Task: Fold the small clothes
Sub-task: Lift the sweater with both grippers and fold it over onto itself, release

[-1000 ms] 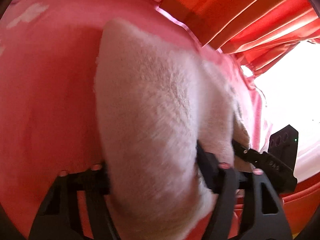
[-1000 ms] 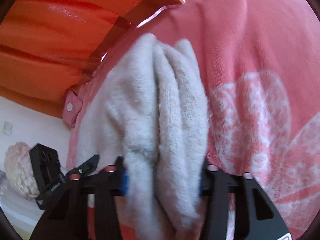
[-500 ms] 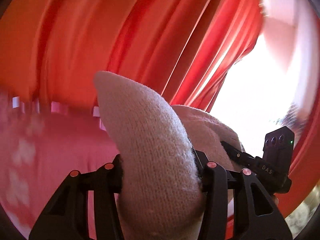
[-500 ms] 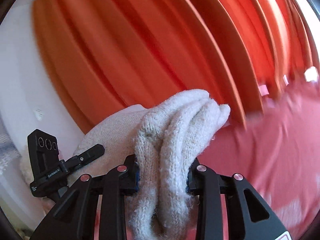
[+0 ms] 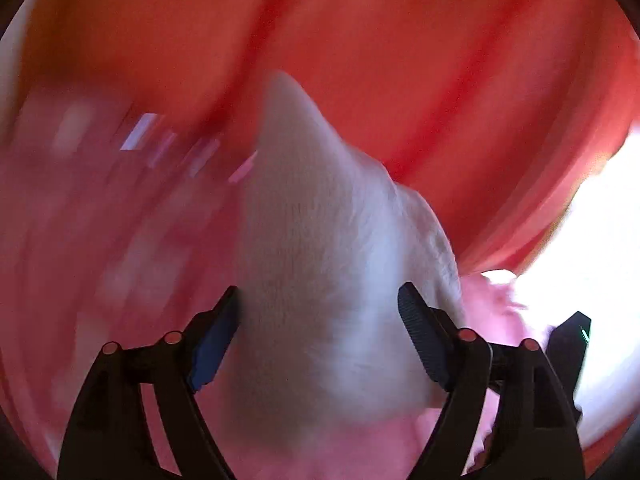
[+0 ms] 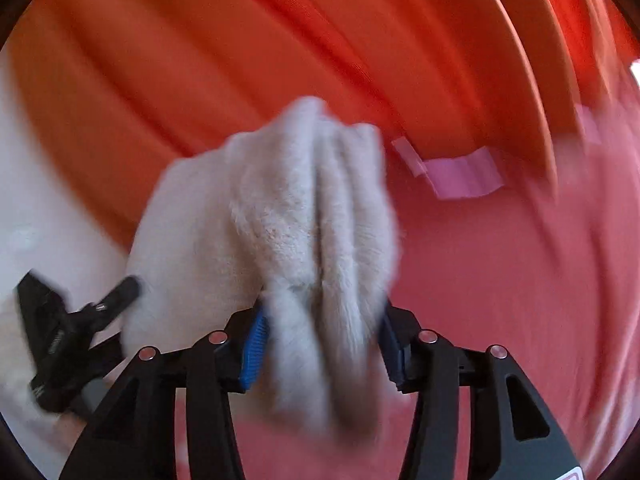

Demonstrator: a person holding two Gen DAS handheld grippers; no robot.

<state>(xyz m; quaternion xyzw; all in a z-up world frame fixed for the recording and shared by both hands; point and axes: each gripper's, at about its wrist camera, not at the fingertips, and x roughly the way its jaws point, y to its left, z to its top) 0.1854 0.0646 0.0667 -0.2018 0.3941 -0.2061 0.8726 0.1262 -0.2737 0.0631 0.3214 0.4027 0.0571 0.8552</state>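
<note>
Left view only: the left gripper [image 5: 320, 332] with its jaws spread wide; they have just been opening. The white knitted garment [image 5: 320, 264] stands between the pads as a tall peak. The left pad [image 5: 212, 344] sits just at the cloth's edge and the right pad [image 5: 424, 340] looks slightly clear of it, though blur makes contact hard to judge. A bright white glare fills the right edge.
Right view only: the right gripper [image 6: 320, 344] with both blue pads pressed into a bunched, ridged end of the same garment [image 6: 280, 220]; these jaws have also just widened a little, yet the cloth stays pinched. At lower left the other black gripper [image 6: 72, 340] reaches the garment's far side.
Garment place: held up between the two grippers, above the pink cover, hanging down past the jaws.
Surface: a pink cloth cover [image 6: 500, 280], soft and wrinkled, with paler patches in the left view.
Room: orange-red curtains [image 6: 280, 40] in long pleats behind; a pale wall [image 6: 48, 220] at left in the right view; a lilac strip [image 6: 464, 176] along the cover's far edge.
Texture: fuzzy knit, off-white, thick folds; both views are motion-blurred.
</note>
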